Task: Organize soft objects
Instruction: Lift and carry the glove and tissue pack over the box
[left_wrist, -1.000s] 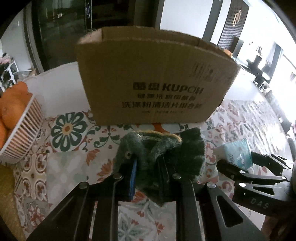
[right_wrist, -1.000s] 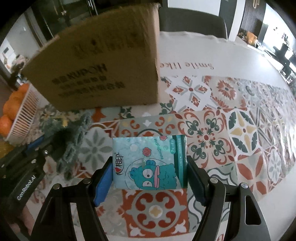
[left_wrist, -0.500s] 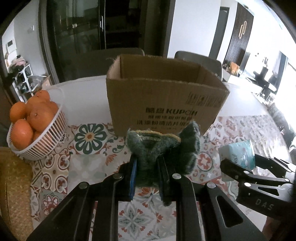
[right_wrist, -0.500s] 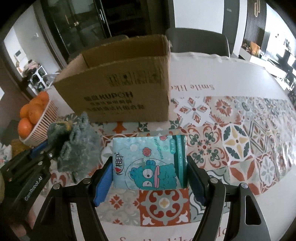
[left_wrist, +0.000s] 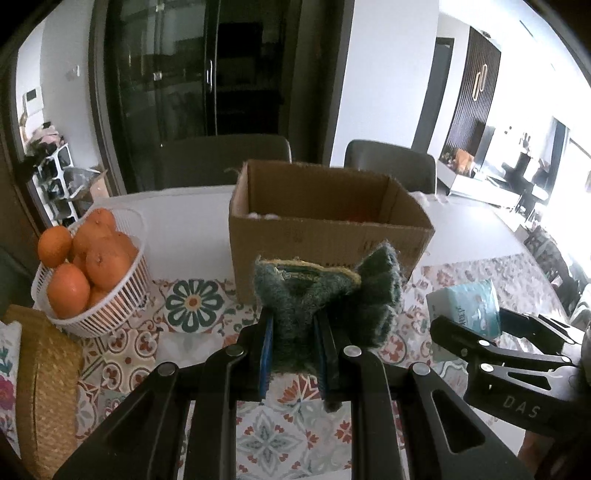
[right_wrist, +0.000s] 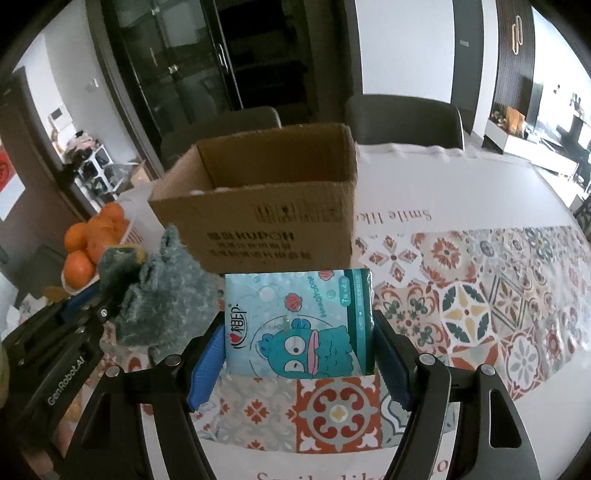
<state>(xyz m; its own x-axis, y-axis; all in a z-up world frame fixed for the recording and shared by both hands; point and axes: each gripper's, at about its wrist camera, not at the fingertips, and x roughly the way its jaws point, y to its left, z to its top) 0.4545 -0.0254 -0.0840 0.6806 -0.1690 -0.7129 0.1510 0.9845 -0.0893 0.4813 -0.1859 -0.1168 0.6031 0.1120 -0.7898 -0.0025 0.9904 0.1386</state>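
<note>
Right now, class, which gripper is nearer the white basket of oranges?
Left. The left gripper, shut on the green scouring pad, is beside the basket; the right gripper, holding the tissue pack, lies beyond it.

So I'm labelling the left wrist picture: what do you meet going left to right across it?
Basket of oranges → green scouring pad held in the left gripper → tissue pack held in the right gripper. The cardboard box sits behind the pad, so I leave it out.
</note>
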